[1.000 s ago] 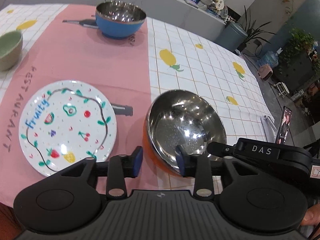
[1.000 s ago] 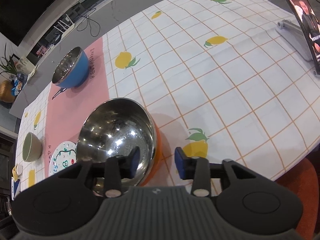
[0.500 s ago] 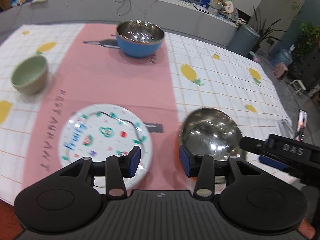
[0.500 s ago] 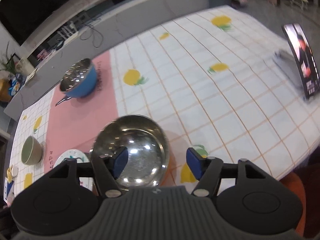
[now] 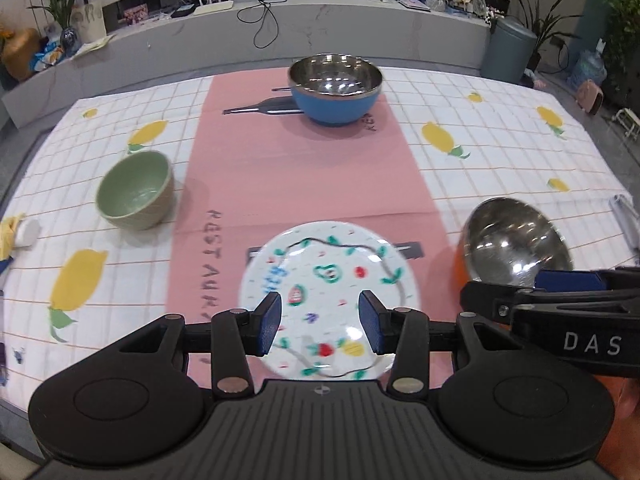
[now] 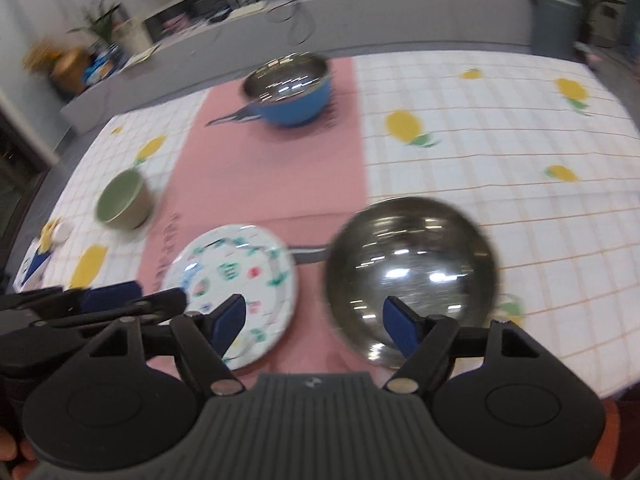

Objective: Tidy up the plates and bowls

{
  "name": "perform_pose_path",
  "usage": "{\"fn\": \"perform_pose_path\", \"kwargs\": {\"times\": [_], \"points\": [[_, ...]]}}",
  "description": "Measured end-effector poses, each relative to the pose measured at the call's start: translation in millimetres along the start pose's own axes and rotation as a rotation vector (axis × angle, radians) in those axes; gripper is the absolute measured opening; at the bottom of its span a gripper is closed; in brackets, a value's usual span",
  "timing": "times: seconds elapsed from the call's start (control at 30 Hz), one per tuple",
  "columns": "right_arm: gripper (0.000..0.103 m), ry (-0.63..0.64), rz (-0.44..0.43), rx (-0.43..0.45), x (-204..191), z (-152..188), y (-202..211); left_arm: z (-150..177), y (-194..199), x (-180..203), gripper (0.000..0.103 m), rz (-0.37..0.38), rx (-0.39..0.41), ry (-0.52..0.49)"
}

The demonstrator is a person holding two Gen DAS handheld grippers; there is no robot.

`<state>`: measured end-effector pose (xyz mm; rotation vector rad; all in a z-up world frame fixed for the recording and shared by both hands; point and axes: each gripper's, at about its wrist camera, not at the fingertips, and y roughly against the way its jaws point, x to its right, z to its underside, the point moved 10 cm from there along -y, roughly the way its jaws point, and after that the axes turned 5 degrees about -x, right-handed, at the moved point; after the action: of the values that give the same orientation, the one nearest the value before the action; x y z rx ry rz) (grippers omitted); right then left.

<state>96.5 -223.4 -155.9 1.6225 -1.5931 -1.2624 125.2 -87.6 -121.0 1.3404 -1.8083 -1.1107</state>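
- The left hand-held gripper [image 5: 319, 325] hangs over the near part of the fruit-painted plate [image 5: 332, 276], its jaws spread with nothing pinched
- The right hand-held gripper [image 6: 316, 326] is opening, jaws wide and nothing gripped between them; the plate lies below its left pad, the orange steel bowl [image 6: 412, 276] below its right
- Plate and orange steel bowl sit side by side, apart, at the near end of the pink mat [image 5: 304, 168]
- The green bowl [image 5: 136, 190] stands left on the checked cloth [image 5: 500, 152] covering the counter
- The blue steel bowl [image 5: 335, 88] stands at the mat's far end
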Motion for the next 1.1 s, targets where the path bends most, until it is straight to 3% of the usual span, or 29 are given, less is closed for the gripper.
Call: {"fn": "perform_pose_path", "kwargs": {"times": [0.2,0.37,0.67,0.83,1.0,1.1], "points": [[0.075,0.075,-0.003,-0.014,-39.9,-8.6,-11.8,3.1,-1.5,-51.9,0.051,-0.035,0.003,0.107],[0.075,0.099,-0.018,-0.038,-70.1,-16.7,-27.1,2.7,0.7,-99.8,0.051,-0.116,0.032,0.203],[0.075,0.067,-0.064,-0.079,-116.6,-45.0,-61.7,-8.3,4.2,-167.7,0.051,-0.136,0.099,0.394],[0.074,0.041,-0.062,-0.074,-138.8,-68.2,-82.2,-24.0,1.0,-196.8,0.051,-0.102,0.132,0.493],[0.067,-0.005,-0.083,-0.082,-161.5,-89.3,-105.5,-39.9,-11.7,-222.4,0.051,-0.128,0.156,0.544],[0.063,0.018,-0.093,-0.073,-180.8,-101.2,-115.1,-49.0,-26.3,-231.2,0.051,-0.095,0.145,0.569]]}}
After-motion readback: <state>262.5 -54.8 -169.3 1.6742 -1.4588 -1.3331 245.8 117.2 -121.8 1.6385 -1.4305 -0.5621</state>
